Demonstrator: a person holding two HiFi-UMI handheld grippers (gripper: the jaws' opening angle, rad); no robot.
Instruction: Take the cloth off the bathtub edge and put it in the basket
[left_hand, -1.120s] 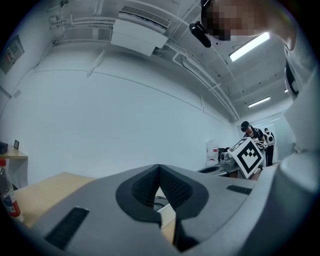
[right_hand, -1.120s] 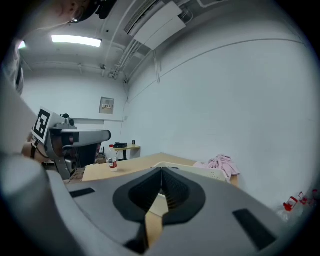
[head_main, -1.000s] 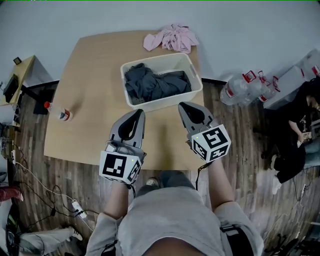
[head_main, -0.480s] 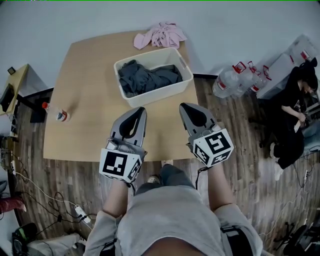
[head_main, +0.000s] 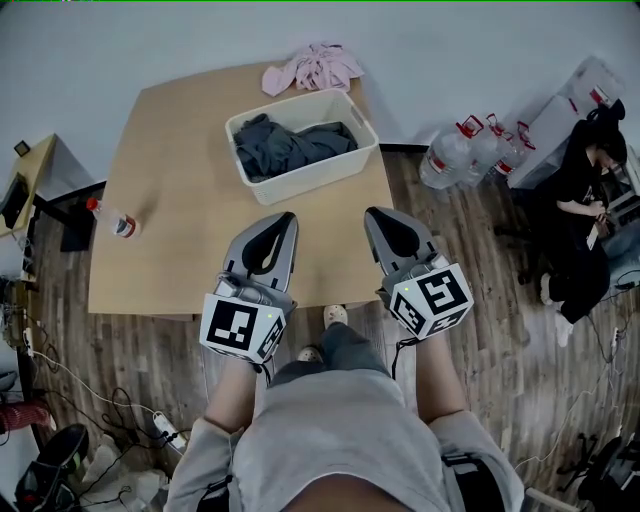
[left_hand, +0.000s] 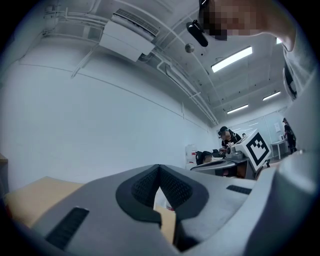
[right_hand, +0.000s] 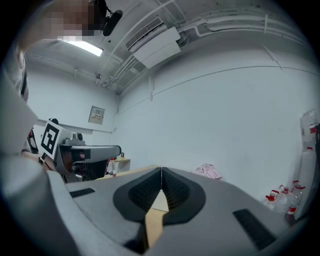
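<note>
On desk (head_main: 180, 200), 12 o'clock: basket (head_main: 310, 180) is holding grey cloth (head_main: 290, 148).
Left tongs (head_main: 287, 218), right tongs (head_main: 373, 213): I'm pinching both closed, empty.

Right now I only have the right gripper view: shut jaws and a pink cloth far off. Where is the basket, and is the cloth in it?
Observer: The white basket sits on the table straight ahead of you. The pink cloth lies outside it, at the table's far edge behind it.
Operator: Is the basket empty?
Observer: No, dark grey clothes lie in it.
Operator: And the left gripper?
Observer: The left gripper has its jaws together with nothing between them. It is level with the right gripper, and both are short of the basket.
</note>
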